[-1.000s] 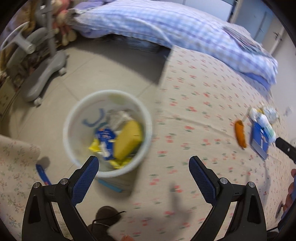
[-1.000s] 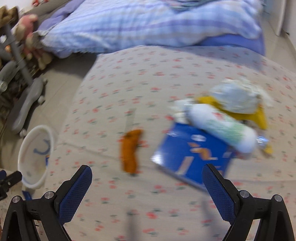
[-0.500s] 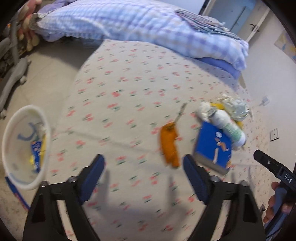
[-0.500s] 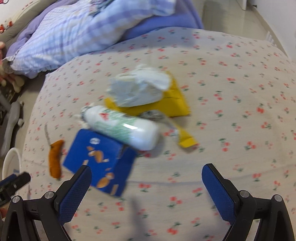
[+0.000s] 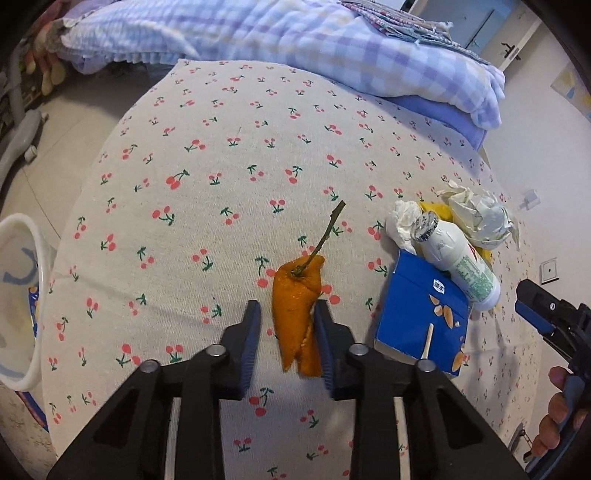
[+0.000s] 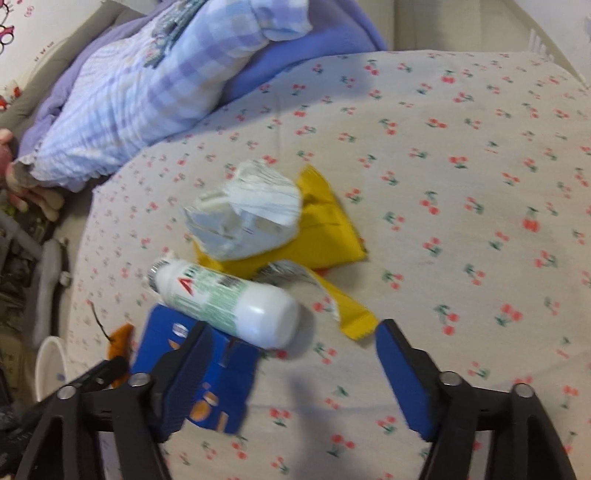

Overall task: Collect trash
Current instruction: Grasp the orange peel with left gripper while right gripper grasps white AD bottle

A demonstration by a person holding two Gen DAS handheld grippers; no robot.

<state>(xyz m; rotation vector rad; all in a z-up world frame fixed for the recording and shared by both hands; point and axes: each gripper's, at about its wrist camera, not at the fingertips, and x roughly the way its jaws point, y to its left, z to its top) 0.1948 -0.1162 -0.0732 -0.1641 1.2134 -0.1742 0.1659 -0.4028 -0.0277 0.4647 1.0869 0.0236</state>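
Note:
An orange peel with a stem (image 5: 297, 310) lies on the cherry-print bed sheet (image 5: 221, 155). My left gripper (image 5: 286, 314) is partly closed around the peel; its right pad touches it and a gap shows on the left. A blue carton (image 5: 424, 317), a white bottle (image 5: 458, 266), crumpled paper (image 5: 476, 216) and a yellow wrapper (image 6: 325, 221) lie to the right. My right gripper (image 6: 291, 343) is open and empty, just in front of the bottle (image 6: 229, 299) and over the carton (image 6: 207, 376).
A white trash bin (image 5: 18, 295) with trash inside stands on the floor at the left of the bed. A checked blue quilt (image 5: 295, 33) lies at the back. A grey chair base (image 5: 18, 140) stands on the floor far left.
My left gripper swung from over the bin to the orange peel and narrowed around it. My right gripper moved in close to the bottle and carton and its jaws narrowed somewhat.

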